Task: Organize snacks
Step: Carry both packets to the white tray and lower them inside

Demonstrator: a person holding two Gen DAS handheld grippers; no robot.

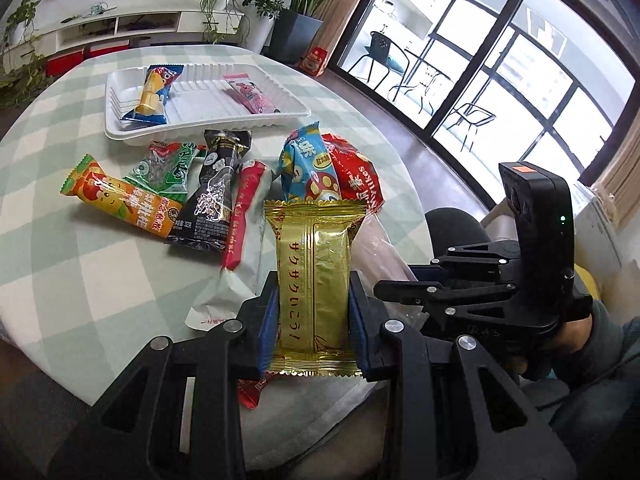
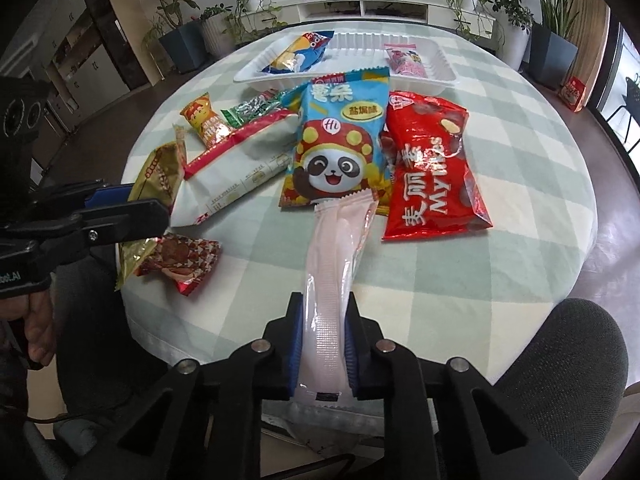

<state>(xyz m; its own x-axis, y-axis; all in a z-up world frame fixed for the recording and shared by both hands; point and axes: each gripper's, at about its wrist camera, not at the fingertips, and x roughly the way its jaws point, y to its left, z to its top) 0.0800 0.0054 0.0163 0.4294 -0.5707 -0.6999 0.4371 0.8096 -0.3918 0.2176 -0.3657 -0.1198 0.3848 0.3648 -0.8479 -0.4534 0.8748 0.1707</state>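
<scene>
Our left tongs (image 1: 313, 320) are clamped on a gold wafer packet (image 1: 314, 276), lifted above the near edge of the surface (image 1: 80, 280). Our right tongs (image 2: 323, 344) have the long pale pink packet (image 2: 340, 248) pinched between them, its far tip resting on the blue panda packet (image 2: 340, 144). Beyond the panda packet, the white tray (image 2: 444, 76) holds two snacks.
</scene>
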